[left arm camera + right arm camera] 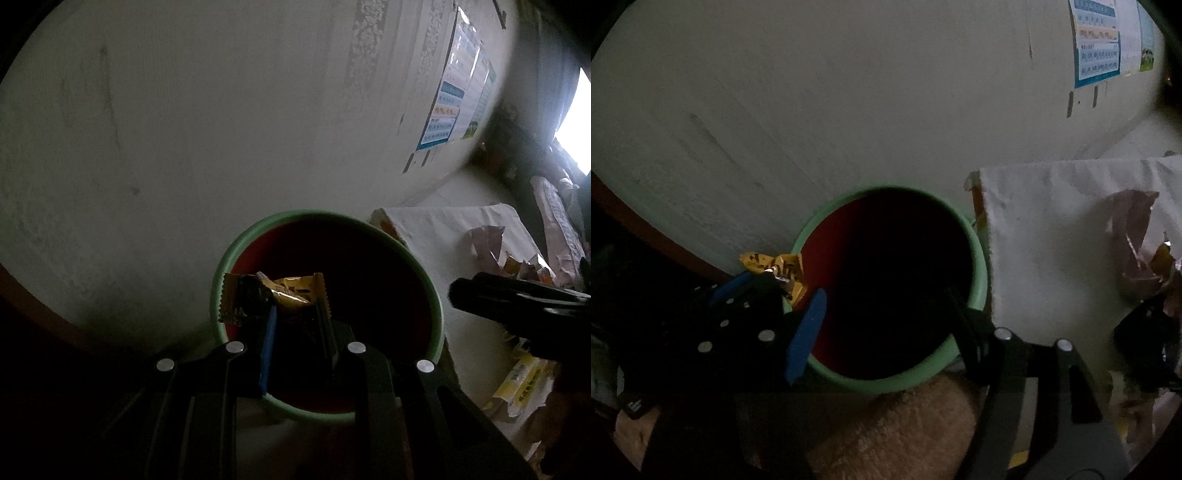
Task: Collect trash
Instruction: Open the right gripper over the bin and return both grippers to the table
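The left tool pinches a gold wrapper over the green bin, poised to drop it in, while the right tool hangs open and empty above the rim.

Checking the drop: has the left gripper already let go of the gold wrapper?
No: the left gripper has its fingers clamped on the gold wrapper above the green bin.
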A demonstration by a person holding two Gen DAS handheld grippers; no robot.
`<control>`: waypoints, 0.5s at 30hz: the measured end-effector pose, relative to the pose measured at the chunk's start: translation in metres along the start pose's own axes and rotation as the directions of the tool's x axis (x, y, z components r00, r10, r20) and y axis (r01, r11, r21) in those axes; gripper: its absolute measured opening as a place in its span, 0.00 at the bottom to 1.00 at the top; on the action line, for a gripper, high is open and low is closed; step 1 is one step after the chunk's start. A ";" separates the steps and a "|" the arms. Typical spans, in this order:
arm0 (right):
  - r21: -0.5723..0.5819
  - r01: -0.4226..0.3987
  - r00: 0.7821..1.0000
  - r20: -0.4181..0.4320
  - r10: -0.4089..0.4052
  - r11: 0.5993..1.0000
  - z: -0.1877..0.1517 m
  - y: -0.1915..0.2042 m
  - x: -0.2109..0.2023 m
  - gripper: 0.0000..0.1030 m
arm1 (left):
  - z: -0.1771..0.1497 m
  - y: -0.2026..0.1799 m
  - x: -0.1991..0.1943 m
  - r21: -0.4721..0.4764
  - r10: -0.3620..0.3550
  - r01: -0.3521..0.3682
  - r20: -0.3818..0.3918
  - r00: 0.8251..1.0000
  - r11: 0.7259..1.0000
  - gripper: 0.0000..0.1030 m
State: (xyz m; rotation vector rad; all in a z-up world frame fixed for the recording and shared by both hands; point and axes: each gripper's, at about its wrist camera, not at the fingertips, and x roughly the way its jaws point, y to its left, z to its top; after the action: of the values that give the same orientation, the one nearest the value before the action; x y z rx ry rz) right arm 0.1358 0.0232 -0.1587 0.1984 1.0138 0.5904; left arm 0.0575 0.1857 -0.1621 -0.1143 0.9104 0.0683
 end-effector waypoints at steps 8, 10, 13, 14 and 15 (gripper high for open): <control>0.037 0.010 0.999 0.049 -0.012 0.999 -0.025 -0.009 -0.036 0.70 | -0.001 -0.005 0.008 0.010 -0.005 0.005 -0.018 1.000 1.000 0.17; 0.048 0.014 0.999 0.052 -0.017 0.999 -0.034 -0.013 -0.044 0.71 | 0.000 -0.008 0.011 0.015 -0.002 0.003 -0.021 1.000 1.000 0.17; 0.063 0.030 0.998 0.052 -0.033 0.998 -0.044 -0.019 -0.051 0.71 | 0.001 -0.013 0.014 0.026 0.003 -0.003 -0.024 1.000 1.000 0.21; 0.066 0.033 0.998 0.053 -0.037 0.997 -0.046 -0.020 -0.053 0.71 | 0.002 -0.014 0.014 0.031 0.009 -0.008 -0.023 1.000 0.999 0.21; 0.068 0.037 0.998 0.056 -0.041 0.997 -0.047 -0.021 -0.055 0.71 | 0.002 -0.015 0.014 0.033 0.014 -0.013 -0.021 1.000 0.999 0.23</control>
State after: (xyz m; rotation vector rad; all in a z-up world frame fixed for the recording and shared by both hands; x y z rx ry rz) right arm 0.0828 -0.0301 -0.1517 0.2529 0.9808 0.5127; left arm 0.0693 0.1708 -0.1711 -0.0781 0.9335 0.0643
